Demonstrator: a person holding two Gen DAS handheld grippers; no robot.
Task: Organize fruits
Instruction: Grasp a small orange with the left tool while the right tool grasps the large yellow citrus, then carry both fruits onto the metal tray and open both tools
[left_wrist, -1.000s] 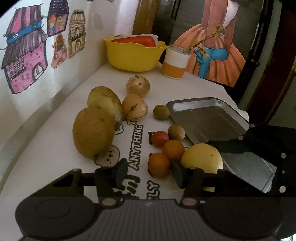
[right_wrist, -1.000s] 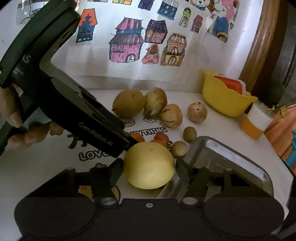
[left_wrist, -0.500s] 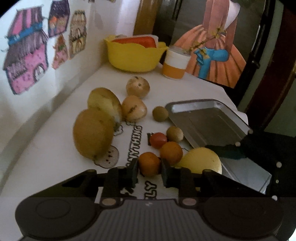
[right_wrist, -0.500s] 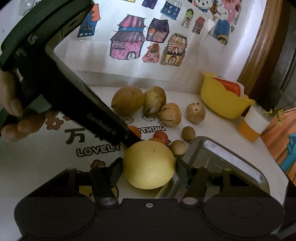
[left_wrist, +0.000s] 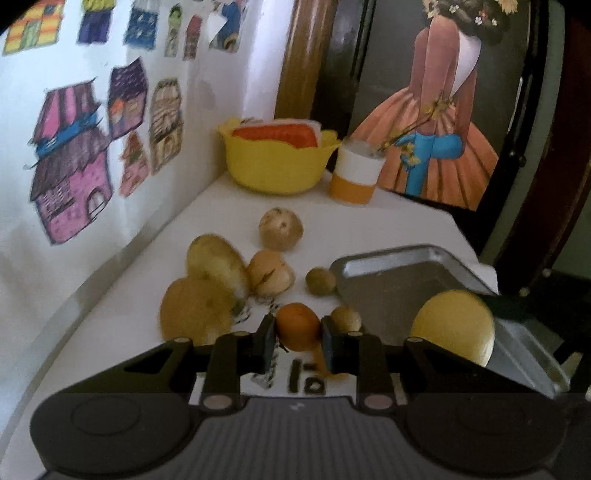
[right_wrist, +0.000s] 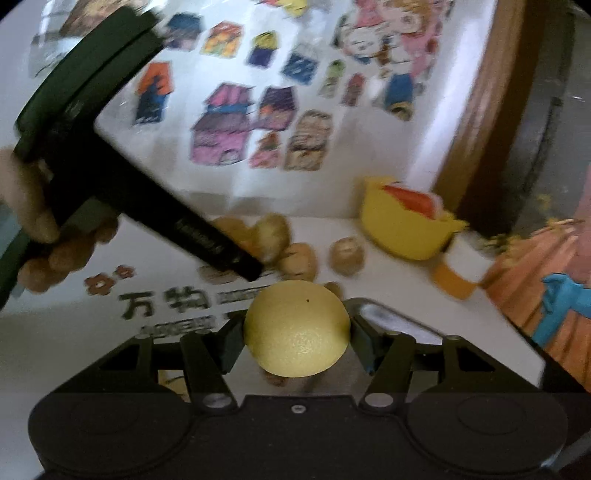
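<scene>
Coloured house drawings (left_wrist: 70, 173) hang on the wall. A yellow bowl (left_wrist: 273, 166) stands just beside an orange-and-white cup (left_wrist: 354, 177) on the white surface (left_wrist: 388, 221).

My left gripper (left_wrist: 298, 336) has its jaws clamped on the small orange fruit (left_wrist: 297, 325); my right gripper (right_wrist: 296, 339) grips the yellow fruit (right_wrist: 296, 332).

The small fruit (left_wrist: 297, 325) is orange; the big round fruit (right_wrist: 296, 328) pale yellow with 1 dark speck; the tray (left_wrist: 399, 273) dull silver; the bowl (left_wrist: 273, 162) bright yellow; the cup (left_wrist: 355, 174) white over orange; the wall drawings (left_wrist: 70, 184) pink, purple and blue houses.
</scene>
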